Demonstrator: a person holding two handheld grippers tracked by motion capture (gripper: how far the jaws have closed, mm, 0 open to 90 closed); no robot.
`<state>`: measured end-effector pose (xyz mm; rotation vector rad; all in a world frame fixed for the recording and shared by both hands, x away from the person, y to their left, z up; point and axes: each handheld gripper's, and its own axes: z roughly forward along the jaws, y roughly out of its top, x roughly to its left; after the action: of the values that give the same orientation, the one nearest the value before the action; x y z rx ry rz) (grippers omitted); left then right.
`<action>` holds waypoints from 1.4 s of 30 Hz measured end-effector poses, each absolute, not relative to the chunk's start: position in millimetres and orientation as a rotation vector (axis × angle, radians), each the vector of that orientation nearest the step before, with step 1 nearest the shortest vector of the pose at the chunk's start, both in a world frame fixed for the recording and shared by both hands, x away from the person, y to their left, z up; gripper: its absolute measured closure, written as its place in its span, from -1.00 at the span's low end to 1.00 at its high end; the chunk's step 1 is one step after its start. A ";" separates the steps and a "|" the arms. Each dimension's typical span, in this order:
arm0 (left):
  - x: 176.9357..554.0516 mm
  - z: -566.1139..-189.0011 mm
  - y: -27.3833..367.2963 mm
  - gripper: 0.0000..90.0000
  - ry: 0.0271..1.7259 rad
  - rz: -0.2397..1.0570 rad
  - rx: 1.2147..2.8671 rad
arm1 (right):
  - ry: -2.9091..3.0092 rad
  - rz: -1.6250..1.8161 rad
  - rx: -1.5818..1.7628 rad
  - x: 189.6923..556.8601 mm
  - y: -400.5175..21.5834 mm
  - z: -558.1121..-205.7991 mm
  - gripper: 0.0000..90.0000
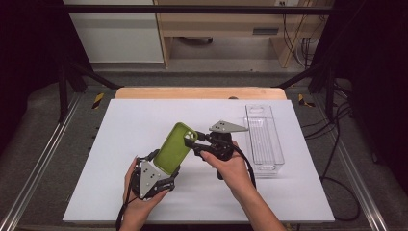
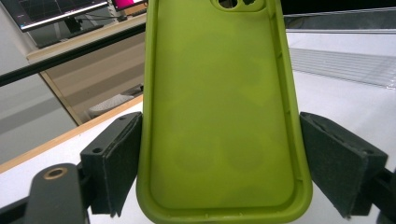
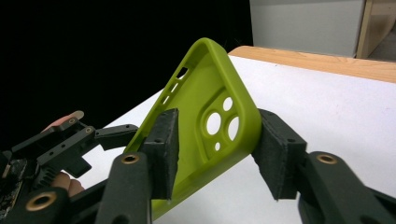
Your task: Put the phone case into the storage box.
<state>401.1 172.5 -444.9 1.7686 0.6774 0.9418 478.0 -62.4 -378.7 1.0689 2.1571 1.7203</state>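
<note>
Lime-green phone case (image 1: 173, 147), empty, soft matte finish, 3 round camera holes at its top corner. Tilted up off the table, bottom end between left gripper (image 1: 159, 169) pads, camera end between right gripper (image 1: 196, 143) pads.

Even overhead light brightens the white table (image 1: 144, 144) with soft shadows, the surroundings stay dark (both close views look slightly soft).

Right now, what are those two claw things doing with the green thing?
A person holds a gripper in each hand. The left gripper clamps the bottom end of a green phone case, tilting it up off the white table. The right gripper has its jaws around the camera-hole end. A clear plastic bin waits nearby.
</note>
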 end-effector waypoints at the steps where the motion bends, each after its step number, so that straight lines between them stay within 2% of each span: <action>1: 401.1 -444.6 172.8 -0.64 0.678 0.944 1.769 | 2.156 1.726 1.074 478.8 -62.7 -378.5 0.24; 11: 402.2 -446.4 171.7 -0.64 0.678 0.947 1.779 | 2.158 1.729 1.100 484.6 -66.2 -379.8 0.50; 20: 404.9 -450.2 172.6 -0.65 0.693 0.938 1.793 | 2.161 1.700 1.101 484.7 -63.0 -381.5 0.54; 31: 411.8 -458.2 176.0 -0.65 0.731 0.896 1.810 | 2.186 1.714 1.104 481.7 -56.6 -379.1 0.70; 42: 417.2 -461.9 178.5 -0.66 0.762 0.877 1.791 | 2.172 1.690 1.071 476.7 -44.5 -374.1 0.71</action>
<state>417.2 178.5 -461.9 1.7906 0.7620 0.8772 476.7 -44.5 -374.1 1.0710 2.1716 1.6904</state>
